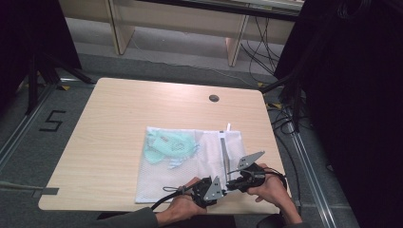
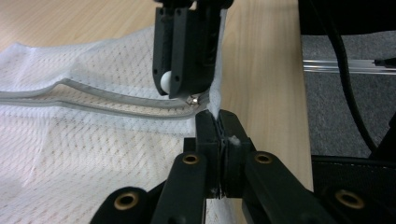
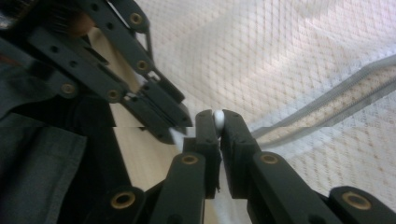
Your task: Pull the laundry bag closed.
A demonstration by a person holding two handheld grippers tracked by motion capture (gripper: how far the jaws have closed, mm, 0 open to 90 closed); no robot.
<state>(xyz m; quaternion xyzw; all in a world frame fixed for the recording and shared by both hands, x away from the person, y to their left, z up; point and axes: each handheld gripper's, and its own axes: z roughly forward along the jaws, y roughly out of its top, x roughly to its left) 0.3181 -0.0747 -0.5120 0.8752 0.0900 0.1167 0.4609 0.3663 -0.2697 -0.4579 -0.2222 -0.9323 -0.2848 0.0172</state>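
From the high view, a white mesh zippered laundry bag [image 1: 190, 161] lies flat on the pale wooden table [image 1: 109, 123]. A mint-green garment [image 1: 168, 145] shows through the netting, its shape hard to make out. Both hands meet at the bag's near edge; the left gripper [image 1: 209, 189] and right gripper [image 1: 240, 178] hide that corner.

In the left gripper view, the left gripper [image 2: 218, 122] is clamped on the bag's fabric edge beside the grey zipper [image 2: 93, 95].

In the right gripper view, the right gripper [image 3: 218, 122] pinches a small white zipper-pull bead [image 3: 218, 116], mostly hidden between its jaws.
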